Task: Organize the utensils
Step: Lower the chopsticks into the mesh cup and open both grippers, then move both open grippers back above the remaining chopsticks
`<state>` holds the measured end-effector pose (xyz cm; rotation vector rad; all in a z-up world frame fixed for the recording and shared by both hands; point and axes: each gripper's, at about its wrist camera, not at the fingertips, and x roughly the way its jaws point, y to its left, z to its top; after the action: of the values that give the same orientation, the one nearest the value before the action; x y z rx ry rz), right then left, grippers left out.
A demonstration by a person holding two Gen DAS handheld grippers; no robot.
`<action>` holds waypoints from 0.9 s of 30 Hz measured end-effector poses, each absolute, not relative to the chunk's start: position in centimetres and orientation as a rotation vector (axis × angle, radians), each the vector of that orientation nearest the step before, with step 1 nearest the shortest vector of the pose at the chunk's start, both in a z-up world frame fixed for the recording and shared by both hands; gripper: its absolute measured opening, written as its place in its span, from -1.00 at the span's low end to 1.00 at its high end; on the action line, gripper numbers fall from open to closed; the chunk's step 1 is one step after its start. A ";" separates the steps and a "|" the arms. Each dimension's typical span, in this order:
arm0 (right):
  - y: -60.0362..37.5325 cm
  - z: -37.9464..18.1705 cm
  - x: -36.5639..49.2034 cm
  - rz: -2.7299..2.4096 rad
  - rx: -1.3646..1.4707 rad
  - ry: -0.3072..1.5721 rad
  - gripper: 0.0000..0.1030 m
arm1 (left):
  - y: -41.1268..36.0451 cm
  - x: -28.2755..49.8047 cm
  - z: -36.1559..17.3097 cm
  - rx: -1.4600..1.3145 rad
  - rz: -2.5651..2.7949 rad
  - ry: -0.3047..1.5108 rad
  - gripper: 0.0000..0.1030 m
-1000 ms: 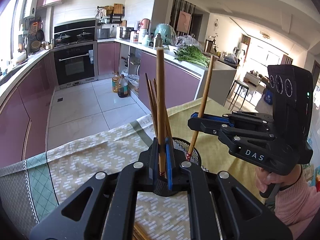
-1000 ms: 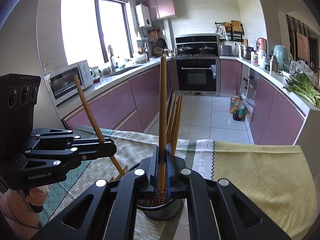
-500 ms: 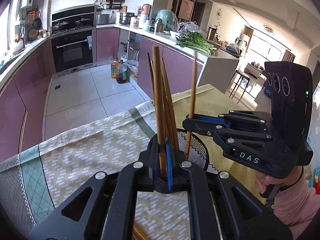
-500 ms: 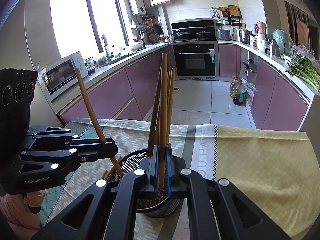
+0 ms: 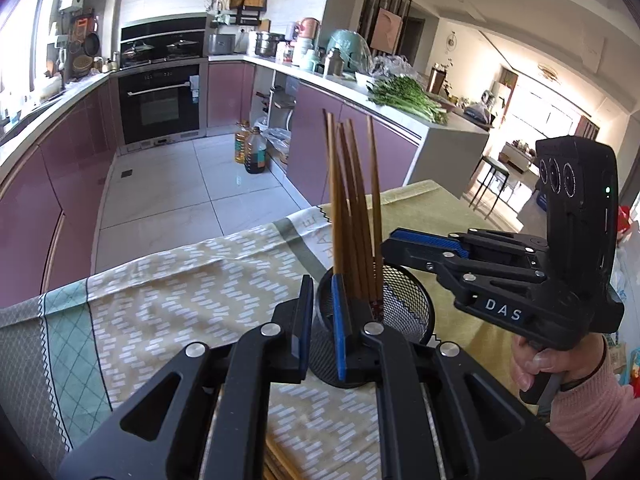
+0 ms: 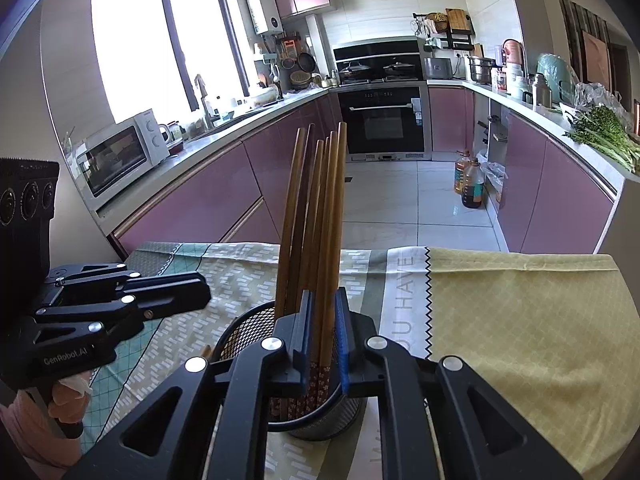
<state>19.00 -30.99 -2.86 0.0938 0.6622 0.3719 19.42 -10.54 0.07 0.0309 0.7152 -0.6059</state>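
Chopsticks stand upright, fanned, in mesh holder at near edge of tablecloth; right gripper opening, sticks between its pads, likely releasing; left gripper slightly parted, empty, beside holder.

Black tongs, blue pads, pink sleeve

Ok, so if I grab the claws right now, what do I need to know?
Left claw: slightly open, empty, right at the mesh cup.
Right claw: jaws opening; one chopstick stands loose between them, its tip already in the cup.
Done: a bunch of chopsticks stands in the cup on the tablecloth.
Left: lift both claws clear. A few loose chopsticks seem to lie on the cloth under the left claw; they probably go in next.
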 end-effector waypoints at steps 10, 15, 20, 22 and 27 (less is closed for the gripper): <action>-29.8 -1.2 13.5 0.457 0.080 0.539 -0.38 | -3.8 14.3 0.4 -0.033 -0.503 0.571 -0.34; -27.4 -2.3 11.0 0.550 0.061 0.556 -0.30 | -1.6 12.2 -1.7 -0.010 -0.431 0.602 -0.19; -23.9 -6.0 10.9 0.609 0.035 0.677 -0.29 | -0.7 11.5 -5.2 0.023 -0.404 0.702 -0.17; -22.7 -7.5 11.1 0.618 0.026 0.728 -0.29 | -0.4 11.3 -6.6 0.025 -0.401 0.739 -0.17; -21.4 -10.1 11.0 0.620 0.023 0.801 -0.29 | -0.3 10.1 -9.5 0.035 -0.400 0.800 -0.16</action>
<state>11.00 -21.41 -10.08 0.0229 0.8011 0.6205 10.13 -0.34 -9.52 0.0349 0.8002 -0.3995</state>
